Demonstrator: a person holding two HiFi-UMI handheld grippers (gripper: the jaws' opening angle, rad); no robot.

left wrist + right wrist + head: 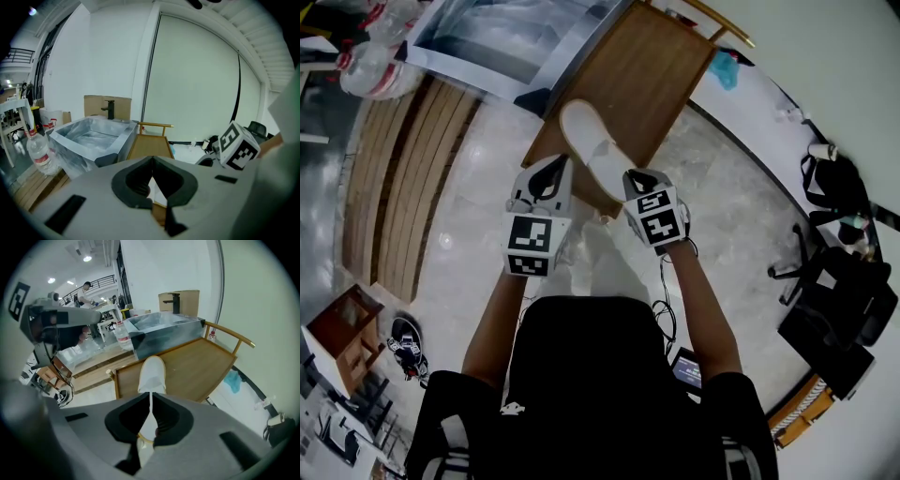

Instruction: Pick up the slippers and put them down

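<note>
Head view: your right claw [637, 178] is pinched narrow on the heel of the white slipper [589, 141], which lies over the near corner of the bench [661, 75]. Your left claw [551, 173] is closed, seemingly empty. You seem to be setting down; next, release and back off.

A white slipper [591, 145] with tan sole rim lies on the wooden table [661, 66], near end in right tongs [634, 176].
</note>
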